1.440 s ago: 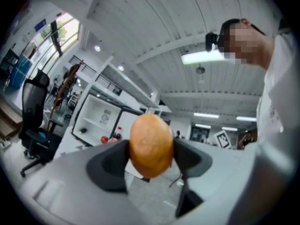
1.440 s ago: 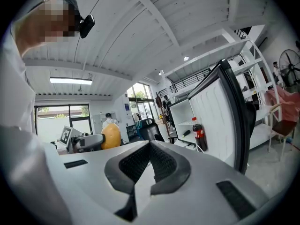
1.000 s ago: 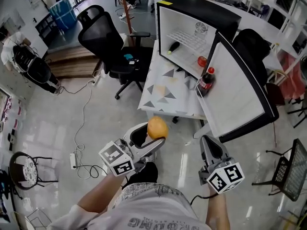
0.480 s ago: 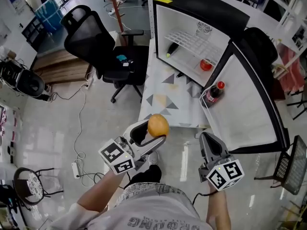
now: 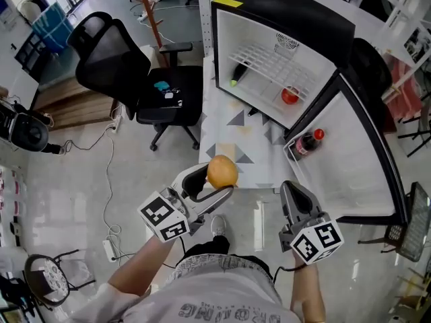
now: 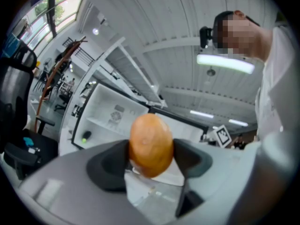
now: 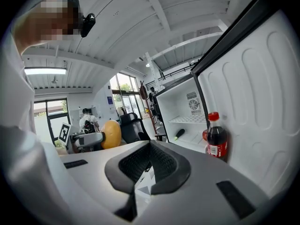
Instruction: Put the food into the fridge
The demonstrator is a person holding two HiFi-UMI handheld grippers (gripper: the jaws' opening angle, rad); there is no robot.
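My left gripper is shut on an orange, held up over the front edge of the patterned table. In the left gripper view the orange sits squeezed between both pads, with the fridge behind it. My right gripper is shut and holds nothing; in its own view its tips meet. The black fridge stands open on the table. Inside lie a dark green vegetable and a red tomato. A cola bottle stands in the open door's shelf.
A black office chair stands left of the table, with small items on its seat. Cables and a power strip lie on the glossy floor at the left. A black mesh basket sits at the far right.
The fridge and table have come closer and slid lower in the head view as the person walks up. Both grippers keep their places and states; the orange stays held.
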